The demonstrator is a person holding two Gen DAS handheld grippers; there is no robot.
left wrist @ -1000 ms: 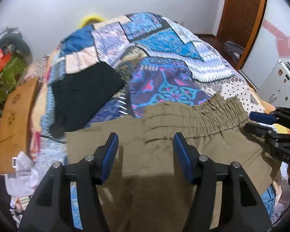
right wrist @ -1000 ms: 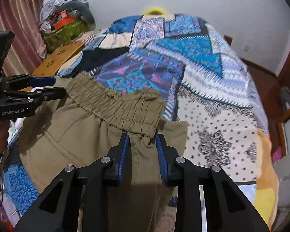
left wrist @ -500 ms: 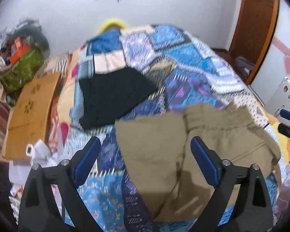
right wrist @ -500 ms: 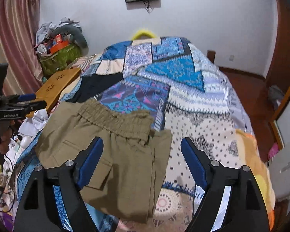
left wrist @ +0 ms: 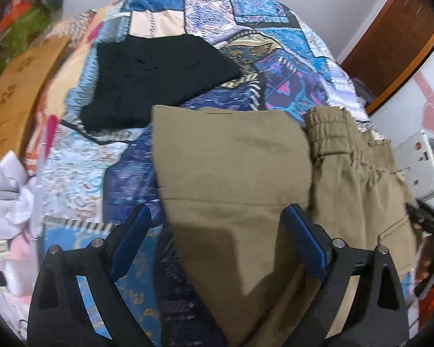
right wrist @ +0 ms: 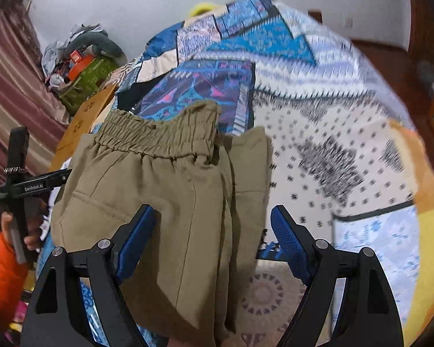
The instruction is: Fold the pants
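The olive-khaki pants (left wrist: 234,173) lie folded on the patchwork bedspread (left wrist: 72,173), elastic waistband at the far right in the left wrist view. In the right wrist view the pants (right wrist: 170,190) fill the lower middle, with the waistband (right wrist: 159,136) at their far end. My left gripper (left wrist: 217,237) is open and empty, hovering above the near part of the folded pants. My right gripper (right wrist: 211,237) is open and empty, with its jaws wide above the pants. The left gripper's body (right wrist: 20,185) shows at the left edge of the right wrist view.
A folded black garment (left wrist: 153,78) lies on the bed beyond the pants. A wooden board (left wrist: 11,98) and clutter (right wrist: 81,66) stand left of the bed. A white appliance (left wrist: 419,164) and wooden door (left wrist: 390,37) are to the right. Bare bedspread (right wrist: 332,144) extends right of the pants.
One second ago my right gripper was shut on the pants' waistband; it has let go. Both grippers opened wide and pulled back, and now sit lower over the folded pants.
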